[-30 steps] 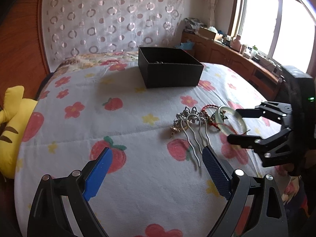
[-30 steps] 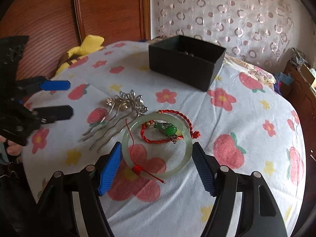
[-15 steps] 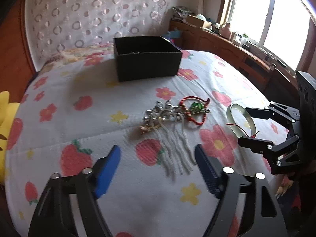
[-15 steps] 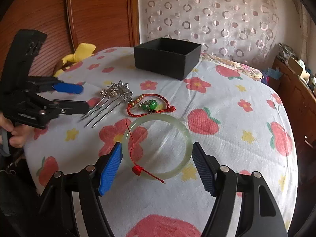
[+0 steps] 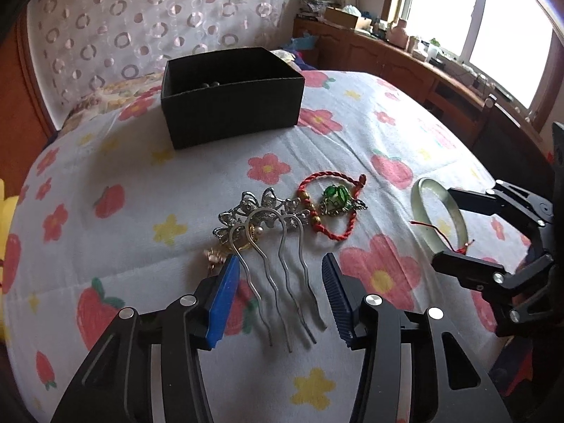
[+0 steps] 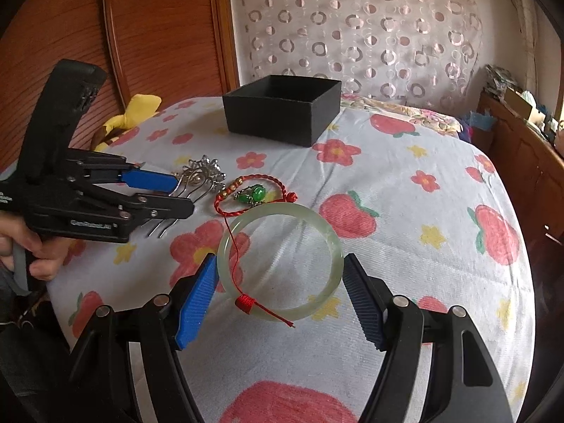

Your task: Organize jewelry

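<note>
A silver hair comb point(image 5: 268, 246) is seen at the centre of the left wrist frame, lying on the flower-printed bedspread point(image 5: 123, 162), its prongs framed by the left tool point(image 5: 280, 294), whose jaws are closing without yet being pressed on the prongs. Just right of the comb's ornate head, a red cord bracelet point(image 5: 329, 204) with a green charm is laid. In the right wrist frame, a pale green bangle point(image 6: 282, 264) with a red string is bracketed at lower centre by the right tool point(image 6: 275, 303); its left pad is seen at the rim, but a firm grip cannot be told. A black box point(image 6: 282, 114) is set open at upper centre.
</note>
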A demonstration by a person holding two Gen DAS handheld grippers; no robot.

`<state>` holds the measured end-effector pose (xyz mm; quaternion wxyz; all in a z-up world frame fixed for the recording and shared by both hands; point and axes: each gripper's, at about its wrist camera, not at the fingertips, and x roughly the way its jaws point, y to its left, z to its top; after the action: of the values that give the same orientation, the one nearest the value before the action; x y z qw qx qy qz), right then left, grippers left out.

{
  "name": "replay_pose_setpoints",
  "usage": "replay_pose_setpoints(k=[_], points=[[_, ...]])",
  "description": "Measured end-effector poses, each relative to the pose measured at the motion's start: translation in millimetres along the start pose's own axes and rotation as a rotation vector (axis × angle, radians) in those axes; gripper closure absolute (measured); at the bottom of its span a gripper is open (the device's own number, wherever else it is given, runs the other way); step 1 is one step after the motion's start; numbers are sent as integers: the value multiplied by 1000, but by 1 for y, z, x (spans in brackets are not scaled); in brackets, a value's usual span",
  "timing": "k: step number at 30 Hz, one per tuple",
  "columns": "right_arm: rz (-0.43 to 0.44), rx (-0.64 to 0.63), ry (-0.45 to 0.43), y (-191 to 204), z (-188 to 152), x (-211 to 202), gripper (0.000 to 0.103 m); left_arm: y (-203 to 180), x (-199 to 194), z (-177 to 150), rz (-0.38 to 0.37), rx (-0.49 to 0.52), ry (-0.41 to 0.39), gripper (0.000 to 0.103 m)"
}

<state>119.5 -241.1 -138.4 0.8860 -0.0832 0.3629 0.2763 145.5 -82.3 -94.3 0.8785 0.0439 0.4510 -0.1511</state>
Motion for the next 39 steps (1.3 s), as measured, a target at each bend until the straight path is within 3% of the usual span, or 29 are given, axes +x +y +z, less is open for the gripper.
replay_pose_setpoints(k=[6, 10, 11, 12, 28, 29, 30, 31, 39], points=[[-4, -3, -7, 1, -1, 0, 29, -4, 10, 8, 72, 41, 0, 52], [-5, -4, -7, 1, -1, 0, 29, -3, 12, 11, 71, 37, -4, 51], [-5, -4, -7, 1, -1, 0, 29, -3, 12, 11, 70, 39, -5, 53], [-5, -6, -7, 1, -1, 0, 29, -3, 12, 11, 70, 44, -11, 61], [-6, -11, 1, 2, -1, 0, 29, -6, -21, -5, 31, 45, -91, 66], [-7, -11, 3, 2, -1, 0, 29, -6, -22, -5, 29, 46, -94, 69], [-6, -11, 3, 2, -1, 0, 29, -6, -23, -5, 13, 49, -92, 96], [-7, -11, 4, 2, -1, 0, 29, -4, -23, -5, 20, 40, -80, 103], [-7, -10, 2, 2, -1, 0, 29, 5, -26, -4, 24, 21, -88, 103]])
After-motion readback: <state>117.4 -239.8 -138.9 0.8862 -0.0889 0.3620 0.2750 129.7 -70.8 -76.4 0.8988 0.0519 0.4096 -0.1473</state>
